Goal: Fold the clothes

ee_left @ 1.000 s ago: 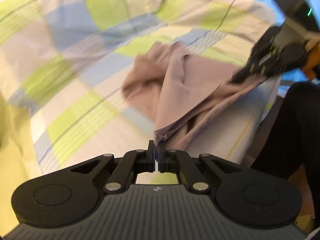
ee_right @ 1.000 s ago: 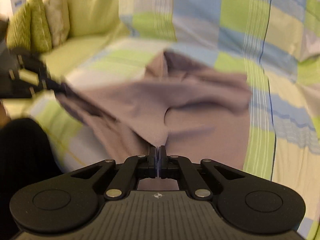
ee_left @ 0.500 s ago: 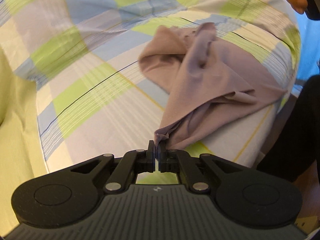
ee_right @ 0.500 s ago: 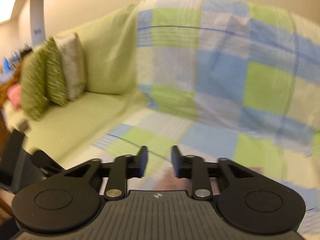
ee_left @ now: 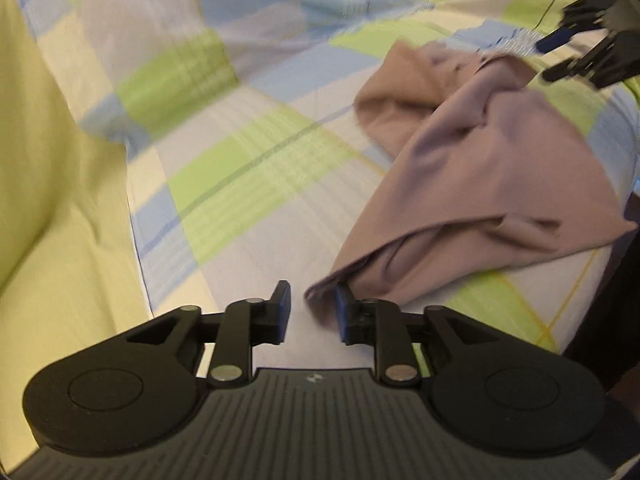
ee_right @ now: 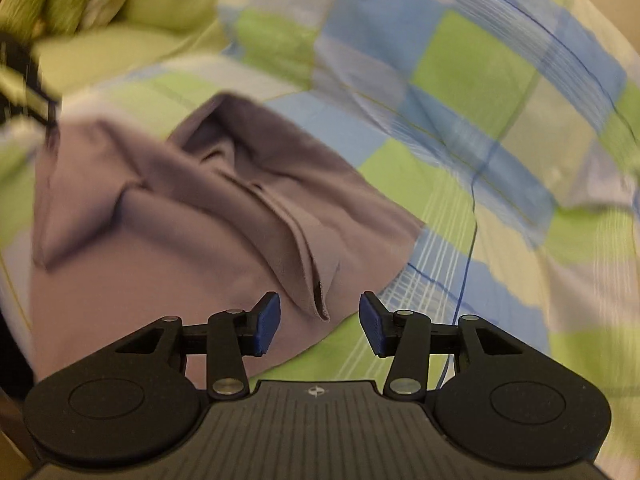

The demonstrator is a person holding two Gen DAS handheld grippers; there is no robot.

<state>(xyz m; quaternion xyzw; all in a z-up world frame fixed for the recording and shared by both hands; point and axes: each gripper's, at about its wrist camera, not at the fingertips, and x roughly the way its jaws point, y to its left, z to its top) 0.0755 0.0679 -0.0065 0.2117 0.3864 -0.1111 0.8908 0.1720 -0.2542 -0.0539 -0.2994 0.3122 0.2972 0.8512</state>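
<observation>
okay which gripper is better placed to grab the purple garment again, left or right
Probably the left gripper: its jaws are open with a corner of the purple garment lying right against one finger. The right gripper, also open, faces a folded edge that sits just ahead of its fingers on the checked sheet.

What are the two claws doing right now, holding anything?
Left claw: open, holding nothing; a corner of the shirt lies between its fingers.
Right claw: open, holding nothing, with a fold of the shirt just ahead of it.
</observation>
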